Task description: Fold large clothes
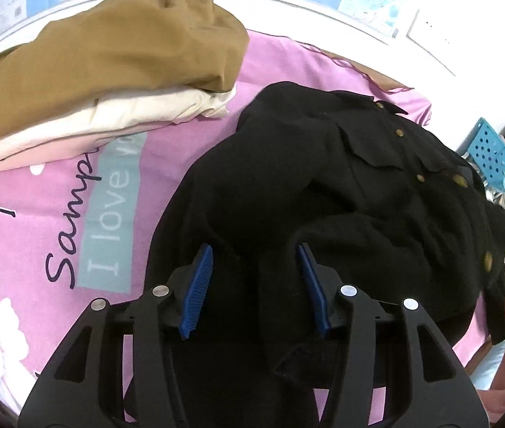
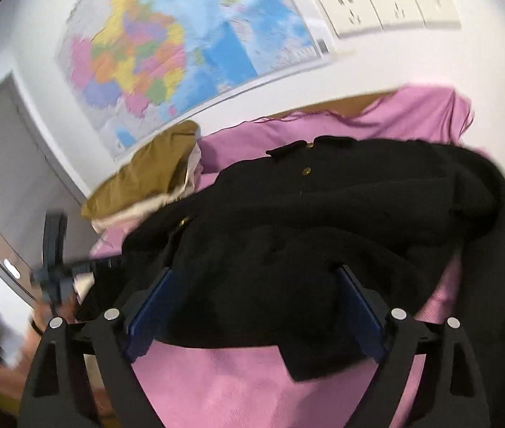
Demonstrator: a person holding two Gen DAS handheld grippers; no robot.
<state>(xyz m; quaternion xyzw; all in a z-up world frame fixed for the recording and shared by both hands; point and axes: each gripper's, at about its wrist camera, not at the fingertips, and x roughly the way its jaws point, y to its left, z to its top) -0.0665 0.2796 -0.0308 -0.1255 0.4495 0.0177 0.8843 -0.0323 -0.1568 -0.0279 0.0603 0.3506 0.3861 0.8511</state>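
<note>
Black button-front jacket (image 1: 324, 185) lies bunched on the pink printed blanket (image 1: 56, 235), partly folded at best; tan and cream garments (image 1: 102, 71) already stacked beside it. Left gripper (image 1: 256, 285) half-spread over the cloth, seemingly not pinching; right gripper (image 2: 256, 306) wide, gripping nothing. Wall map (image 2: 181, 42) and sockets (image 2: 388, 7) behind.

"I love" on pink sheet (image 1: 152, 164)

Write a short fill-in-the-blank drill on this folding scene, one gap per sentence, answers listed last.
1. The black coat has ____-coloured buttons.
2. It lies on a ____ blanket.
3. On the folded pile, the brown garment lies ____ the cream one.
4. The wall carries a colourful ____.

Answers: gold; pink; on top of; map
</note>
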